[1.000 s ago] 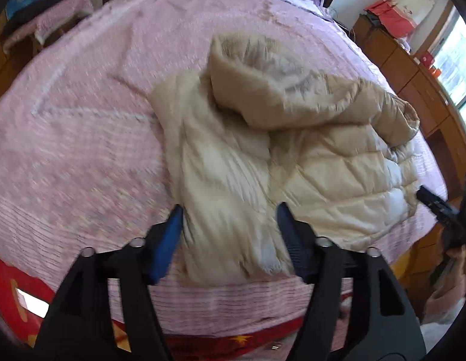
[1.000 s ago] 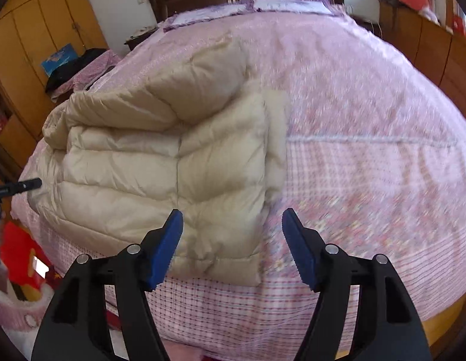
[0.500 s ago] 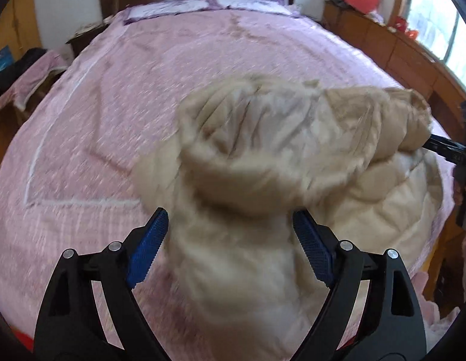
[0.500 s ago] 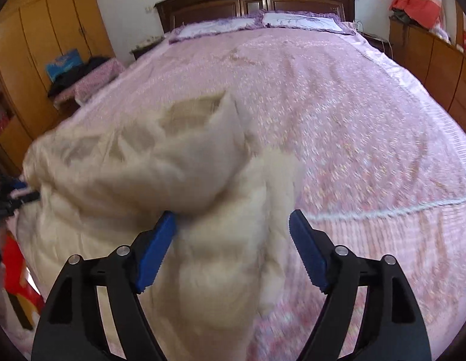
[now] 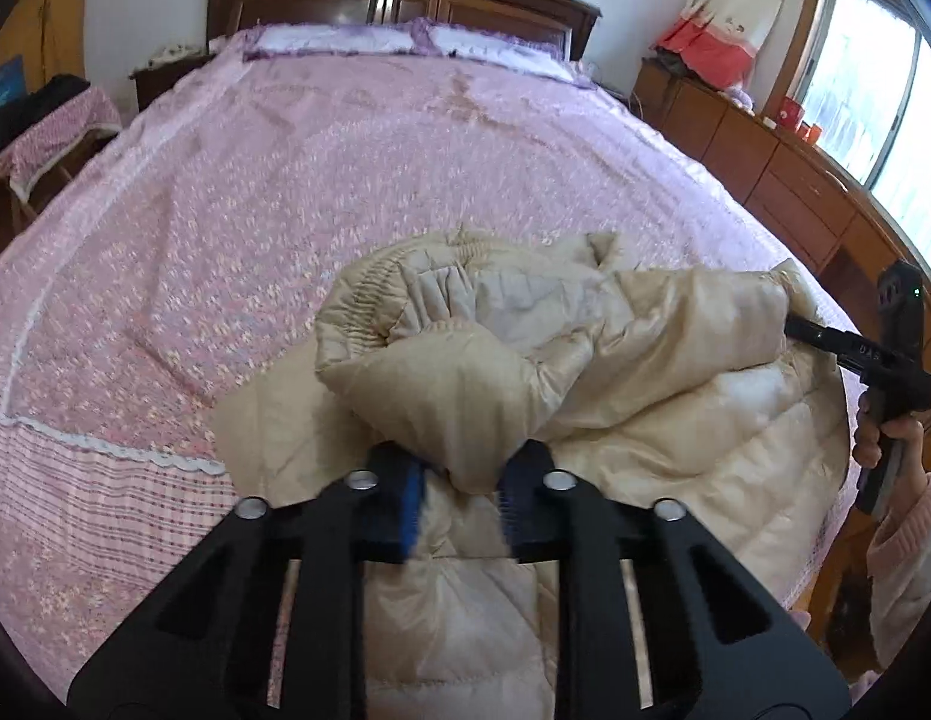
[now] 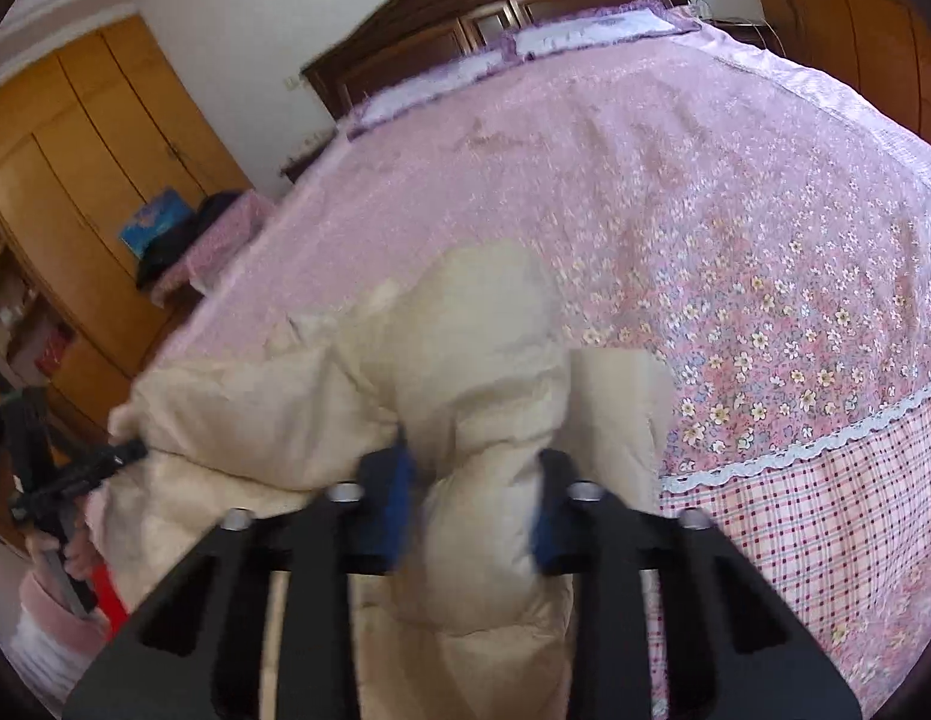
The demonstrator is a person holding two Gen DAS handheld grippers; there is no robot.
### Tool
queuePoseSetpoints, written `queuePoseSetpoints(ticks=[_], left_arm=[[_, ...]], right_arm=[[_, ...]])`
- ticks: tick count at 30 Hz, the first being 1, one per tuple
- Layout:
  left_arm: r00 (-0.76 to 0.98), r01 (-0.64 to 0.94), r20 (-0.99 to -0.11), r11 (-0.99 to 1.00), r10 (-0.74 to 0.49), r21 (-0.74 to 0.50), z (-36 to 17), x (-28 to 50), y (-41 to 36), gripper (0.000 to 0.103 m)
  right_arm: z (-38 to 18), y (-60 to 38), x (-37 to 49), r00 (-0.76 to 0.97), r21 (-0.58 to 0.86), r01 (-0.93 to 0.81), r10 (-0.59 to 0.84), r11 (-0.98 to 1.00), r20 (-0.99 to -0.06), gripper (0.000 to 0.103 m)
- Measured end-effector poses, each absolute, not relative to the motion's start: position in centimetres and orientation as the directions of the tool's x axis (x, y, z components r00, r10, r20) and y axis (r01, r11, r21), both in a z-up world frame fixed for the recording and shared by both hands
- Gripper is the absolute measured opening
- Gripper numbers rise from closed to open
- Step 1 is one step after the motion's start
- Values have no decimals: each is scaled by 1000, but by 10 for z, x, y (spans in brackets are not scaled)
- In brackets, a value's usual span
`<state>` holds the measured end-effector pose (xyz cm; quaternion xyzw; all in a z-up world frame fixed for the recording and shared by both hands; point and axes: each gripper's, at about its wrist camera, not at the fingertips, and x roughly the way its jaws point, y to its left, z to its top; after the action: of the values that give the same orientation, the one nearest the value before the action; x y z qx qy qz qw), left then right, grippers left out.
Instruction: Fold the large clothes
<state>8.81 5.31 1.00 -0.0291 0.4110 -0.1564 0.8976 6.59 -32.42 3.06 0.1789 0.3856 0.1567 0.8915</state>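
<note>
A beige puffer jacket [image 5: 615, 396] lies bunched at the near edge of a pink floral bed [image 5: 345, 168]. My left gripper [image 5: 459, 510] is shut on a puffy fold of the jacket near its left side. The right gripper's black tip [image 5: 825, 339] shows at the jacket's far right. In the right wrist view the jacket [image 6: 465, 372] fills the lower middle, and my right gripper [image 6: 471, 510] is shut on a thick fold of it. The left gripper [image 6: 99, 468] shows at the jacket's left end there.
A dark wooden headboard [image 5: 399, 0] and pillows [image 5: 405, 39] stand at the bed's far end. Wooden drawers [image 5: 783, 180] line the right side under a window. A yellow wardrobe [image 6: 87, 180] and a cluttered stand [image 6: 207, 246] are on the left.
Both grippers were open above the flat jacket; they came down, closed on its near part and the jacket is now bunched and lifted.
</note>
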Motion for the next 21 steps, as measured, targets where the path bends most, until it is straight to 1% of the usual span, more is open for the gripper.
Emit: queuePoseSetpoints(ticks=[2,3,4,6,9,13,17,21], left_arm=[[646,234,-701,952,-303,-196,25,85,59,15],[665,222,-683,953,-301,-204,33,84,62,15],[691,207,-661,956,-293,-208,44,86,64,14],[716,192,-644,963,-270,-191,57,94,64,14],[733,167,-641,973,-230,-159,67,115,58,14],[730,118,-663,986,-166,-117,60,150,50,14],[685,56,-720,993,-112,-101,24,191,43,14],[640,9,-763,994,-90,-110,-14,217,43,17]], right_arm=[[41,-329,62,665,521,-141,470,842,-581,15],[47,-329,63,673,536,-141,477,833,-565,14],[57,-328,64,689,542,-144,477,828,-545,14],[71,-323,71,709,524,-147,459,839,-536,14],[86,-310,89,737,457,-118,386,882,-555,13],[88,-295,118,748,366,-62,286,929,-599,13],[66,-283,147,721,252,-11,182,968,-669,13],[35,-282,165,681,213,39,131,976,-721,13]])
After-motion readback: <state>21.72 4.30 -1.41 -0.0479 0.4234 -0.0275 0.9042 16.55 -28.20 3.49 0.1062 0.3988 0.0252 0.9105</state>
